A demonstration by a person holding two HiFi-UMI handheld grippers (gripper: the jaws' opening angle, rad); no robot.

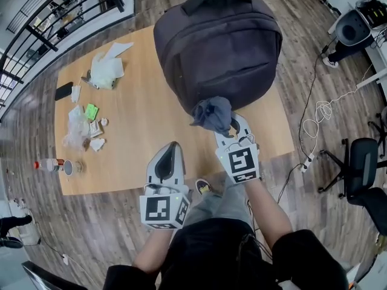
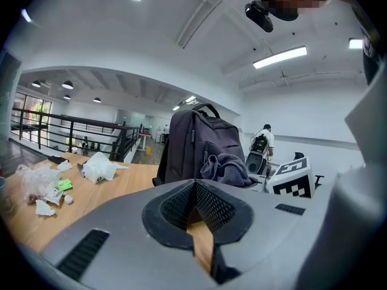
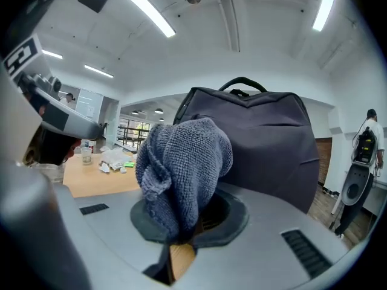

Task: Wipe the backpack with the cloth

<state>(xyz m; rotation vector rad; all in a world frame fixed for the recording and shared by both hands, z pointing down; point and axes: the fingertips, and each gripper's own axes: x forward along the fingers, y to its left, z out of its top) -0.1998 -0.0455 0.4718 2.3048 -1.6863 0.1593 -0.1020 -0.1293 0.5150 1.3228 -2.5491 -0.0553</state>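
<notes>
Here, the grey cloth is clamped in the right tongs and held at the lower front of the dark backpack, which is stood upright on the wooden bench. The left tongs are pressed together, empty, over the bench's near edge, beside the right tongs.

backpack: standing on the table, far right
cloth: sitting just before the backpack's near side
plastic bag: lying far left
</notes>
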